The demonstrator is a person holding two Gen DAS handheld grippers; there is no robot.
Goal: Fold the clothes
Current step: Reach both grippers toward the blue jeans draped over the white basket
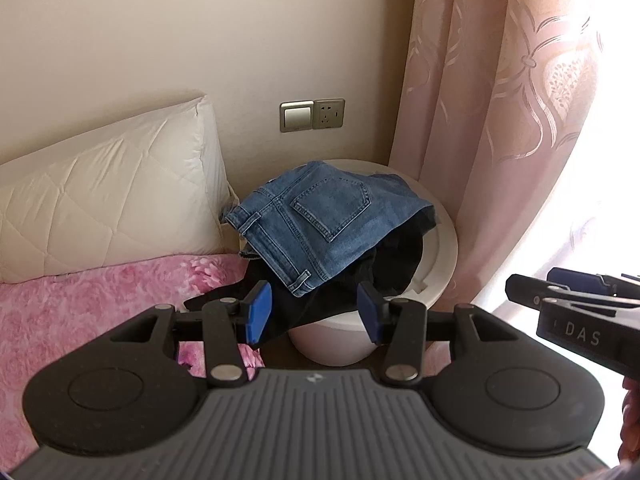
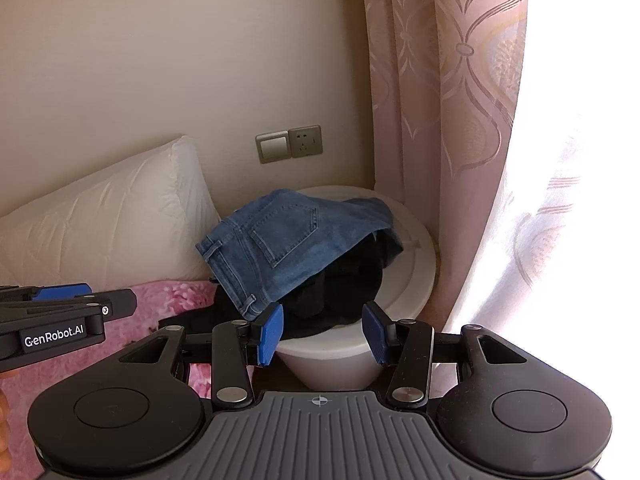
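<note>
Two garments are seen on the round white stool [image 1: 444, 240]: one blue denim jeans pair [image 1: 316, 220] atop one part-hidden black garment [image 1: 396, 264]; left tool [image 1: 314, 312] & right tool [image 2: 323, 334] are held wide open, empty.

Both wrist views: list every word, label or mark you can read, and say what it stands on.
"DAS" – side of the right tool, seen in the left wrist view; the rest of that lettering is out of frame.
"GenRobot.AI" – side of the left tool, seen in the right wrist view.
Jeans, light switch and wall socket: no readable text.
</note>
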